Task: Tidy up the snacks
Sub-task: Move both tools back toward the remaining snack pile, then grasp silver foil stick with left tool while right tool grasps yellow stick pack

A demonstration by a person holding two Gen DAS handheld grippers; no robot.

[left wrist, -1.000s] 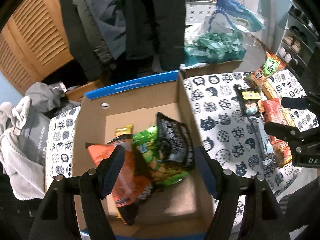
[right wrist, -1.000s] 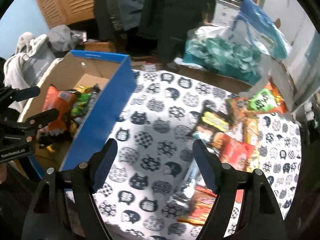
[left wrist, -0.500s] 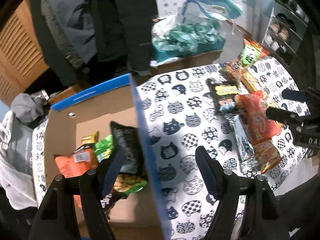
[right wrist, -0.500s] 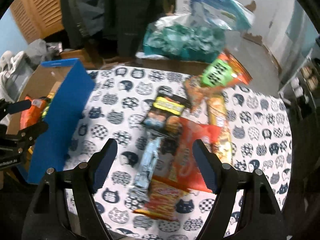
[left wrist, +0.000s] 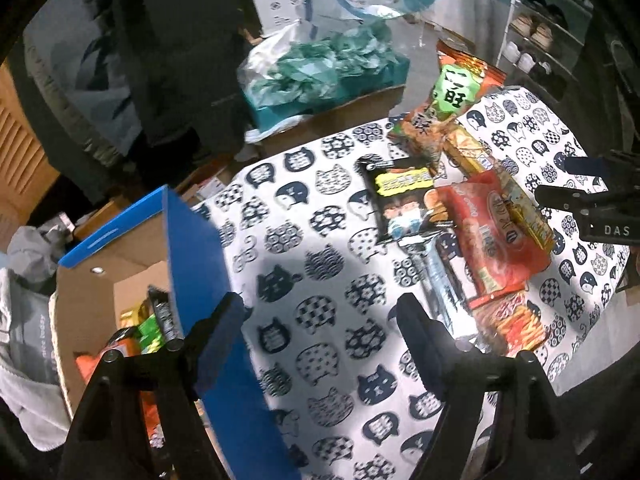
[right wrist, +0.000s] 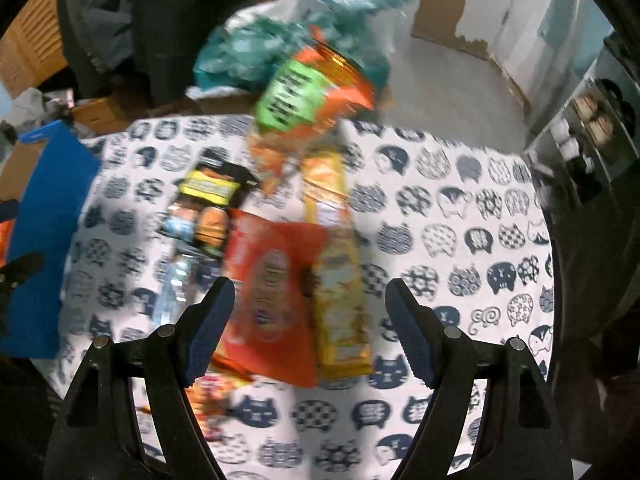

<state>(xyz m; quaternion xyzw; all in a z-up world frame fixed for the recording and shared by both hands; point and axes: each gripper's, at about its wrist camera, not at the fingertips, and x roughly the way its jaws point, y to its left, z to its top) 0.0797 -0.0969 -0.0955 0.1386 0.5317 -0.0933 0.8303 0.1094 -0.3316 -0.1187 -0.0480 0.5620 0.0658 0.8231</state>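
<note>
A pile of snack packs lies on the cat-print table cloth (left wrist: pixel 320 272): a black pack (left wrist: pixel 404 200), a red pack (left wrist: pixel 492 240), a yellow pack (right wrist: pixel 340 300) and an orange-green bag (left wrist: pixel 452 96). A cardboard box with blue walls (left wrist: pixel 192 248) at the left holds several snacks (left wrist: pixel 152 328). My left gripper (left wrist: pixel 320 320) is open and empty above the cloth beside the box wall. My right gripper (right wrist: pixel 308 312) is open and empty, over the red pack (right wrist: pixel 272 292) and the yellow pack. It also shows at the right edge of the left wrist view (left wrist: pixel 580 184).
A box of teal bags (left wrist: pixel 328 68) stands behind the table. Dark coats (left wrist: pixel 172 48) hang at the back left. A shoe rack (left wrist: pixel 536 36) stands at the right. Grey clothes (left wrist: pixel 24 320) lie left of the cardboard box.
Both grippers have swung to the right. The left one has left the box and is now over the cloth. The right one has moved over the snack pile.
</note>
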